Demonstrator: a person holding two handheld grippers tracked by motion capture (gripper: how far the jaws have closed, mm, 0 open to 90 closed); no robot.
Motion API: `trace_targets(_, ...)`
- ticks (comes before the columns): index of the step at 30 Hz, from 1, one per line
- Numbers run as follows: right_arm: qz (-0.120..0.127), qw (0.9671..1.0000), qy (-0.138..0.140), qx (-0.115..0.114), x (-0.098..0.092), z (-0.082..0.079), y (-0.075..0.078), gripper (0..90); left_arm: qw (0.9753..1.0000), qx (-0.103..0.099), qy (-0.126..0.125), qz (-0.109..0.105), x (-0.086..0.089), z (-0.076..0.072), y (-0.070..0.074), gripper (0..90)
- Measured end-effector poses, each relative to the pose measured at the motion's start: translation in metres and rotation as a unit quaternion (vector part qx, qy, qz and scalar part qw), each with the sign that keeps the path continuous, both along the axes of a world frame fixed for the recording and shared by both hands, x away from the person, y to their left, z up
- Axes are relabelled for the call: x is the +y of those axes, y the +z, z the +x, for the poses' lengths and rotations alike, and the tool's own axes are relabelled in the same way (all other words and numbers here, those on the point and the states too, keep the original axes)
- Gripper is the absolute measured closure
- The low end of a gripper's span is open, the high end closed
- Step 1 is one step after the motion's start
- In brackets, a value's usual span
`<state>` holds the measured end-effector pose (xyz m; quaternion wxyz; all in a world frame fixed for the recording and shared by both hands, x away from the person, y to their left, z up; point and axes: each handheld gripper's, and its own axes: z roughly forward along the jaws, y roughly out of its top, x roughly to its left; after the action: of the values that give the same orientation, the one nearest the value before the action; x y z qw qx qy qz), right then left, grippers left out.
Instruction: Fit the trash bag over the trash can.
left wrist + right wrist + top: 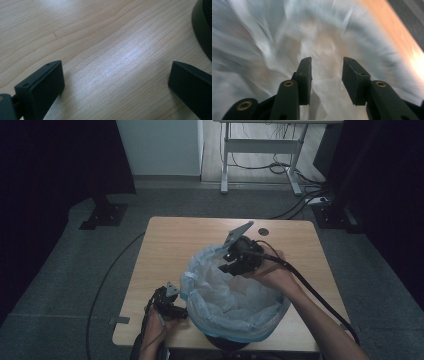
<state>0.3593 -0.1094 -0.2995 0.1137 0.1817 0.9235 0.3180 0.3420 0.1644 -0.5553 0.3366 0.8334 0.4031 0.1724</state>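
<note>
High view: bin liner (235, 302) beneath right hand-held gripper (231, 262)

We're getting a dim, murky high view with black corners. The right gripper view is smeared with motion blur, and a pale sheen glares off the tabletop (120, 57) in the left gripper view.

**A test room in a lab or office**

A small wooden worktop (170, 240) stands alone on grey carpet (75, 270). Black curtains (45, 160) hang at both sides. Cables (295, 175) trail under a white desk frame (260, 150) behind.
</note>
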Motion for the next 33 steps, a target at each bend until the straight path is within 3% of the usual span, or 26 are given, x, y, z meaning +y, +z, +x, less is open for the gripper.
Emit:
trace_targets(2, 0.034, 0.9994, -0.002, -0.005, -0.011, -0.004, 0.016, 56.9, 1.0000, 0.000, 0.000, 0.000, 0.000, 0.000, 0.000, 0.2)
trace_targets(4, 0.051, 0.9986, -0.006, -0.015, -0.021, -0.008, 0.028, 56.9, 1.0000, 0.000, 0.000, 0.000, 0.000, 0.000, 0.000, 0.2)
trace_targets(9, 0.054, 0.9976, -0.024, -0.036, -0.052, -0.019, 0.044, 60.3, 1.0000, 0.000, 0.000, 0.000, 0.000, 0.000, 0.000, 0.2)
trace_targets(13, 0.044, 0.9976, -0.035, -0.041, -0.072, -0.023, 0.040, 69.1, 1.0000, 0.000, 0.000, 0.000, 0.000, 0.000, 0.000, 0.2)
trace_targets(17, 0.018, 0.9984, -0.041, -0.035, -0.082, -0.022, 0.026, 72.1, 1.0000, 0.000, 0.000, 0.000, 0.000, 0.000, 0.000, 0.3)
trace_targets(25, -0.028, 0.9992, -0.030, -0.003, -0.073, -0.016, -0.004, 73.2, 1.0000, 0.000, 0.000, 0.000, 0.000, 0.000, 0.000, 0.3)
trace_targets(28, -0.025, 0.9994, -0.023, 0.002, -0.070, -0.018, -0.006, 68.9, 1.0000, 0.000, 0.000, 0.000, 0.000, 0.000, 0.000, 0.3)
trace_targets(33, 0.042, 0.9990, 0.013, 0.002, -0.065, -0.029, 0.013, 52.0, 1.0000, 0.000, 0.000, 0.000, 0.000, 0.000, 0.000, 0.3)
